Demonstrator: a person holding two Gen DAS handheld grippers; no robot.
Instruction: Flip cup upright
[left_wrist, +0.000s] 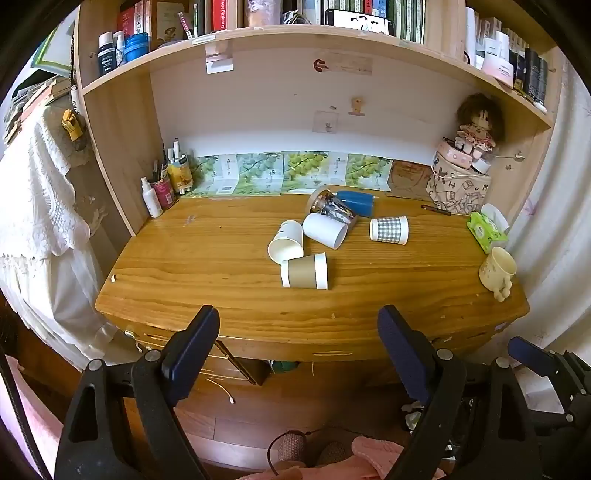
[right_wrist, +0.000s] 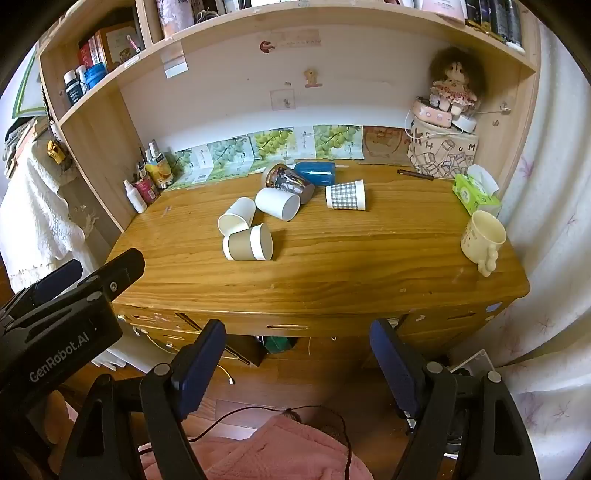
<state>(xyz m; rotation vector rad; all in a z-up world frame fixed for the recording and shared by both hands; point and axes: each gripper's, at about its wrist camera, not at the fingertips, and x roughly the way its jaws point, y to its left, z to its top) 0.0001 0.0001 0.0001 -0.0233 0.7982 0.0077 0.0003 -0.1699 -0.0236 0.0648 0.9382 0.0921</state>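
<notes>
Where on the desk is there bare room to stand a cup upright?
Bare wood lies along the desk front edge, and left of the brown-banded cup; also between the checked cup and cream mug. Crowded: the middle-back cup cluster.

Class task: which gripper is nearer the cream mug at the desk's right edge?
Right. The right gripper sits off the desk's front, below-left of the cream mug; the left gripper is farther left.

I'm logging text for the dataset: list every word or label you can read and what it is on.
"GenRobot.AI": white print on the black left gripper body, right wrist view.
"...nese Dictionary": spine of the red book on the upper shelf, partly cut off.
"H", "U", "M": scattered letters on the beige printed fabric bag.
Bottle labels, green tissue pack, cup prints: too small or blurred to read.
</notes>
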